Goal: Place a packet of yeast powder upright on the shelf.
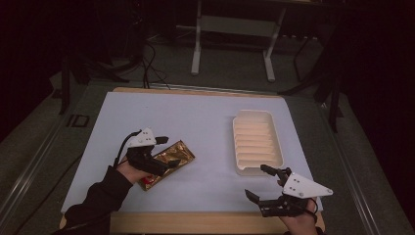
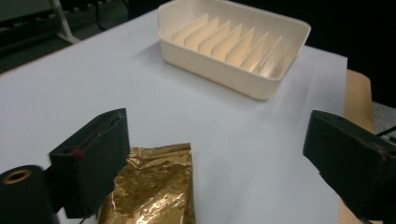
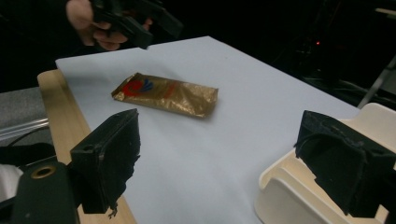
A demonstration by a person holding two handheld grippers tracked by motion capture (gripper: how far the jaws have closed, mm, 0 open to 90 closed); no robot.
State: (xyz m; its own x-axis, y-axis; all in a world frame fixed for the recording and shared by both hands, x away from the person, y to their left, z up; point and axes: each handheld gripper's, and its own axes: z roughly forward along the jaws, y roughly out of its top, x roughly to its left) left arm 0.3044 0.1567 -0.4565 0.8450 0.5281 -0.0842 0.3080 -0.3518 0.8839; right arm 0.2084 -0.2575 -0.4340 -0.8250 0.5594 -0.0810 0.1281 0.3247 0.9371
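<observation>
1. Black jaws of our left gripper (image 2: 215,154) rise closest to the lens in the left gripper view, spread wide, with nothing between them yet.
2. Just under the left jaw lies the gold foil packet (image 2: 154,186), flat on the pale sheet that covers the table (image 2: 70,93); its far end pokes into the gap while most of it sits below and to the left jaw's side.
3. From the high view, the left gripper (image 1: 164,152) hovers over the packet (image 1: 171,157), which lies slantwise on the left half of the table.
4. We judge the step in hand to be the reach for the packet, before any grip.
5. Next we need to lower the jaws so that they straddle the packet's narrow width, then close on it; thin foil lying flat may slip, so an edge pinch looks wiser.
6. Farther right stands the cream ribbed tray (image 1: 258,142), empty, well apart from the packet and probably its goal.
7. At the right, our right gripper (image 1: 266,185) waits near the tray's near corner, jaws spread and holding nothing.
</observation>
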